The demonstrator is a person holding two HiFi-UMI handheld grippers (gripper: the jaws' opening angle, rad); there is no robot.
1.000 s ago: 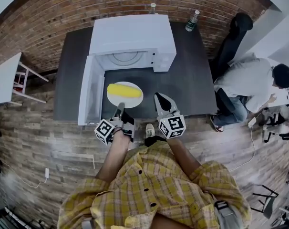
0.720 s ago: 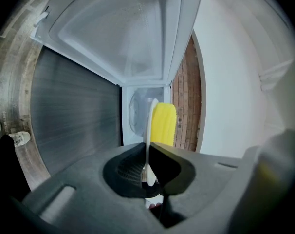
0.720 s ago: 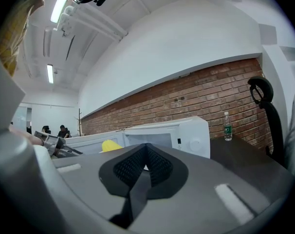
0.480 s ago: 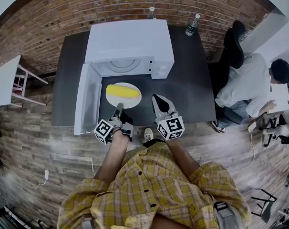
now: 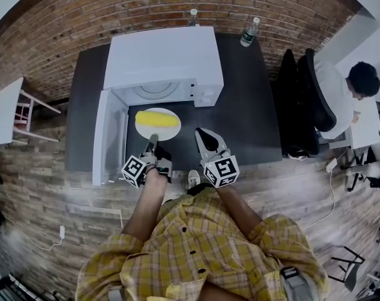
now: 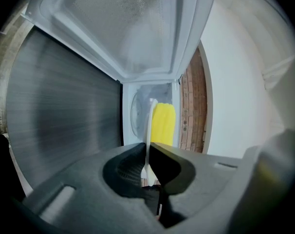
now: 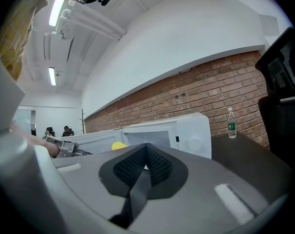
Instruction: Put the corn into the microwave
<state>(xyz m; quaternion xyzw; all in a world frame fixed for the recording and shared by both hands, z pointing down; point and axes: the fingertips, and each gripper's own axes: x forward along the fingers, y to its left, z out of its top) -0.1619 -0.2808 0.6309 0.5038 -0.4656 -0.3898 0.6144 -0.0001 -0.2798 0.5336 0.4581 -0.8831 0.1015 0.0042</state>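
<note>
A yellow corn cob lies on a white plate on the dark table, just in front of the white microwave. Its door is swung open to the left. My left gripper is shut on the plate's near rim. In the left gripper view the plate runs edge-on between the jaws, the corn beyond it before the oven cavity. My right gripper hangs to the right of the plate, shut and empty; its view shows the microwave ahead.
Two water bottles stand at the table's back edge. A black office chair and a seated person are to the right. A white side table sits far left. Brick wall behind.
My left gripper has carried the plate with the corn closer to the microwave's opening. The right gripper drifted along beside it. The person at the right has turned away.
</note>
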